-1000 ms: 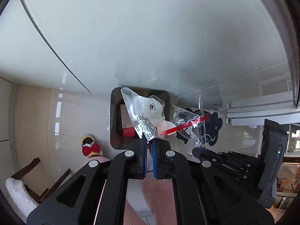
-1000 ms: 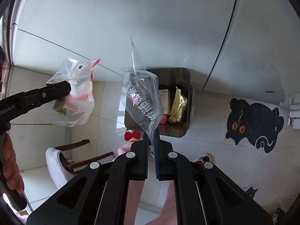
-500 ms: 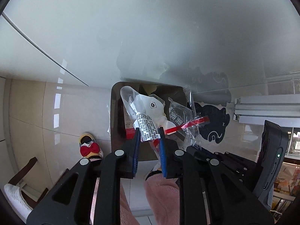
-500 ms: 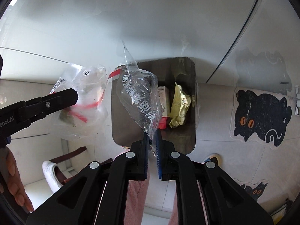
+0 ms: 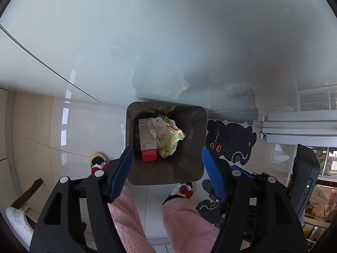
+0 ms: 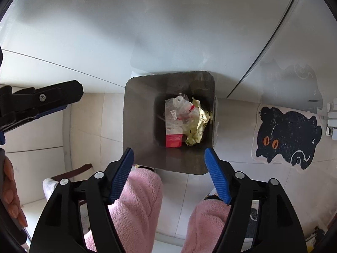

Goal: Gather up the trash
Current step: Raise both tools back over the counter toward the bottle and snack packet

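Observation:
A dark grey square bin [image 5: 195,126] [image 6: 139,113] stands on the tiled floor below me, against a white cabinet. Inside lie a red-and-white carton [image 5: 147,141] [image 6: 173,135], a crumpled yellow wrapper [image 5: 170,141] [image 6: 198,126] and a clear plastic bag with red trim [image 5: 163,126] [image 6: 181,108] on top. My left gripper [image 5: 167,156] hangs open and empty above the bin's near rim. My right gripper [image 6: 168,158] is open and empty above the near rim too. The left gripper also shows at the left of the right wrist view [image 6: 42,99].
A black cat-shaped mat [image 5: 229,143] [image 6: 288,135] lies right of the bin. My pink-trousered legs [image 5: 130,221] [image 6: 137,206] and slippers [image 5: 99,162] stand in front of it. A white-cushioned chair [image 5: 19,221] [image 6: 63,181] is at the lower left. White cabinet fronts [image 5: 168,31] fill the top.
Both grippers opened wide and the two clear plastic bags they held dropped into the bin. Both grippers now hang nearer over the bin.

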The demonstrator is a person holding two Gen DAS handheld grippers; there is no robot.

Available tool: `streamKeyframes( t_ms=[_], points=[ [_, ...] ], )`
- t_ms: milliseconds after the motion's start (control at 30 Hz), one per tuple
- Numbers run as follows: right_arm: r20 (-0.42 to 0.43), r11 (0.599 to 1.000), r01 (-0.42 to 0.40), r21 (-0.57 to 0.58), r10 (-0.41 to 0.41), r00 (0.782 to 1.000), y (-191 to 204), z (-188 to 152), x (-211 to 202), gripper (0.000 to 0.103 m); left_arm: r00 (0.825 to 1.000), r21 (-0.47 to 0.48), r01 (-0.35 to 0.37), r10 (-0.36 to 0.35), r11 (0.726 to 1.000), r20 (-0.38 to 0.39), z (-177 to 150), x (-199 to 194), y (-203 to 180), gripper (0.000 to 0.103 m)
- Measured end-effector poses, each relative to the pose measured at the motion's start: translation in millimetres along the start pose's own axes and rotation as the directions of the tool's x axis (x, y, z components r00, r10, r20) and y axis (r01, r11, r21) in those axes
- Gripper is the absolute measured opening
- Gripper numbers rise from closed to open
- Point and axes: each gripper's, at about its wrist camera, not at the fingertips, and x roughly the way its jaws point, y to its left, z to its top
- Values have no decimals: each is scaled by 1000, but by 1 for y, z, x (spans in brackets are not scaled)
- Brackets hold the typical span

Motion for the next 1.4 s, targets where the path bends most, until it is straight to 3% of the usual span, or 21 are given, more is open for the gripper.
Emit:
streamKeyframes(
  t_ms=[133, 200, 267, 433, 600, 833, 933, 1033, 1133, 1233, 1300, 1400],
  points=[
    [48, 999, -14, -43, 16, 999, 7, -3, -45, 78, 998, 8, -12, 12, 1000, 57, -6, -37, -2, 79],
    [93, 998, -30, -63, 36, 995, 13, -4, -76, 93, 995, 17, -19, 17, 1000, 100, -10, -62, -5, 85],
    [141, 995, -55, -84, 67, 988, 21, -6, -110, 100, 989, 30, -29, 24, 999, 147, -14, -90, -7, 91],
    [245, 985, -80, -151, 116, 963, 41, -8, -192, 100, 970, 73, -40, 21, 997, 243, -23, -161, -21, 95],
    [398, 980, -38, -198, 116, 910, 49, -3, -271, 100, 936, 116, -31, -12, 993, 352, -20, -228, -33, 95],
    [590, 990, -12, -140, 93, 802, 36, 26, -359, 100, 874, 199, -15, -84, 980, 479, 6, -298, -60, 95],
    [624, 995, 14, -103, 54, 779, 32, 44, -377, 100, 850, 242, -38, -96, 970, 519, 23, -314, -75, 95],
    [648, 997, 34, -75, 22, 761, 28, 62, -390, 100, 841, 287, -31, -130, 958, 526, 42, -325, -88, 95],
    [657, 998, 28, -52, 14, 754, 25, 80, -397, 94, 834, 336, -44, -151, 941, 530, 61, -331, -99, 95],
    [636, 999, -5, -40, 29, 771, 22, 99, -394, 75, 831, 385, -61, -167, 921, 531, 77, -331, -110, 94],
    [624, 999, -25, -24, 34, 780, 20, 110, -389, 65, 835, 411, -65, -175, 909, 521, 89, -328, -114, 91],
    [618, 999, -46, 0, 36, 786, 19, 126, -381, 61, 852, 444, -49, -195, 895, 487, 109, -320, -116, 85]
  ],
)
